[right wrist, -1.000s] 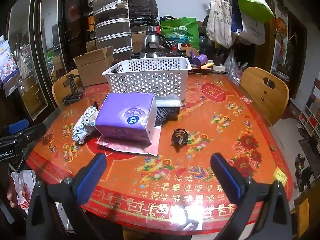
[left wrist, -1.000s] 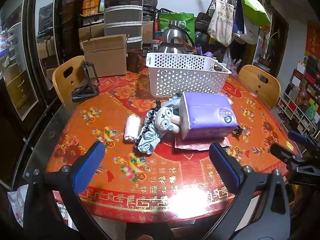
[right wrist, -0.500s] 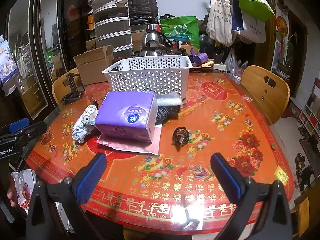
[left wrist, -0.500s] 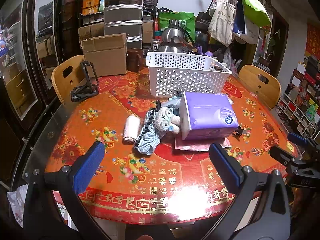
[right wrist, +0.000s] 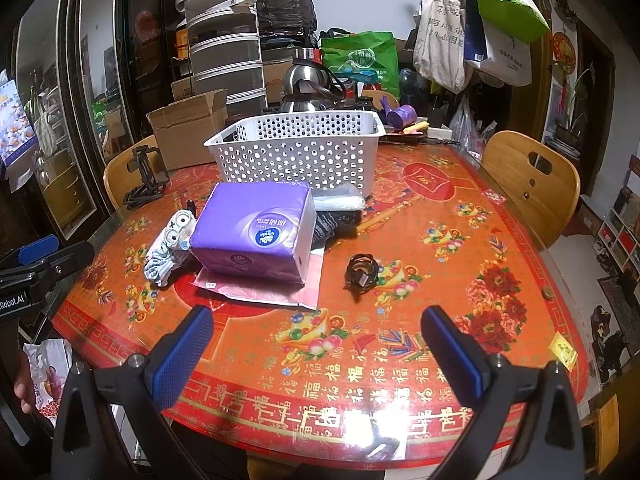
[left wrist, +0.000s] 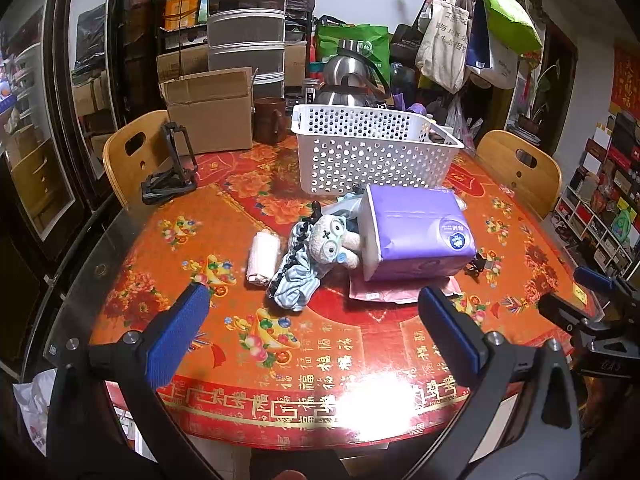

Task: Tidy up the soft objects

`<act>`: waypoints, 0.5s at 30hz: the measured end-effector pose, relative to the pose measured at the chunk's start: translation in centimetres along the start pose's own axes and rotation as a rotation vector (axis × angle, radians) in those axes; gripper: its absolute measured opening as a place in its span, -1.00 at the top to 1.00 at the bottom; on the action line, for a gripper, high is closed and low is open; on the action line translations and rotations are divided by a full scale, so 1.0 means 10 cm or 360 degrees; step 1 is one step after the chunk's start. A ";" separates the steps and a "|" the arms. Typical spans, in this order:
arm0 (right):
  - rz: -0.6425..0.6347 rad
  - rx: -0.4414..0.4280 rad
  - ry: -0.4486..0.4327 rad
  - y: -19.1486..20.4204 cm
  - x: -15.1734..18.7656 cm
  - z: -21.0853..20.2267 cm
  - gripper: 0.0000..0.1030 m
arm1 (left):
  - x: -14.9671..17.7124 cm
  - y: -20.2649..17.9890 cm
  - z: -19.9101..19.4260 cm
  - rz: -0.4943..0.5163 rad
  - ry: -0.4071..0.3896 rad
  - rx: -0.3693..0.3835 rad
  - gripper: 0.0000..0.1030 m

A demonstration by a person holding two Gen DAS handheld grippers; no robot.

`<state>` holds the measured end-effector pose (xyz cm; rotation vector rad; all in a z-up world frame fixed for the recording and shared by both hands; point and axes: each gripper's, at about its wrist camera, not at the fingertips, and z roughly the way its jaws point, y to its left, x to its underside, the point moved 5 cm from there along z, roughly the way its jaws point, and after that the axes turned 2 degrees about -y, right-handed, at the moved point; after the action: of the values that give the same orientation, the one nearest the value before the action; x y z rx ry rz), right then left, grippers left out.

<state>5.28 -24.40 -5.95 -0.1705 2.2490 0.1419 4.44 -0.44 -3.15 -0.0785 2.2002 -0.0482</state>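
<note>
Both the left gripper (left wrist: 312,324) and the right gripper (right wrist: 316,338) hang over the near edge of the surface (right wrist: 440,248), fingers wide apart and empty. The purple tissue pack (right wrist: 256,236) and plush toy (left wrist: 330,240) lie mid-surface, before the white basket (right wrist: 296,152) toward the far edge.

Purple tissue pack (left wrist: 416,236) lies tilted on pink pouch (right wrist: 260,286), just in front of white basket (left wrist: 372,152). Grey plush (left wrist: 332,240), striped cloth (left wrist: 294,280), white roll (left wrist: 262,256) left of pack.
</note>
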 end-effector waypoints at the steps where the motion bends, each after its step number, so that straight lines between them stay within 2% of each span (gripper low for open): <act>1: -0.0001 0.0000 0.0001 0.00 0.00 0.00 -1.00 | 0.00 0.00 0.00 0.0002 0.0000 -0.0002 -1.00; 15: -0.0001 -0.0003 0.0008 0.02 0.03 0.04 -1.00 | 0.01 -0.02 0.02 0.0001 0.0003 -0.0001 -1.00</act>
<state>5.33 -24.16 -6.41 -0.1730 2.2539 0.1435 4.52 -0.63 -3.34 -0.0783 2.2019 -0.0472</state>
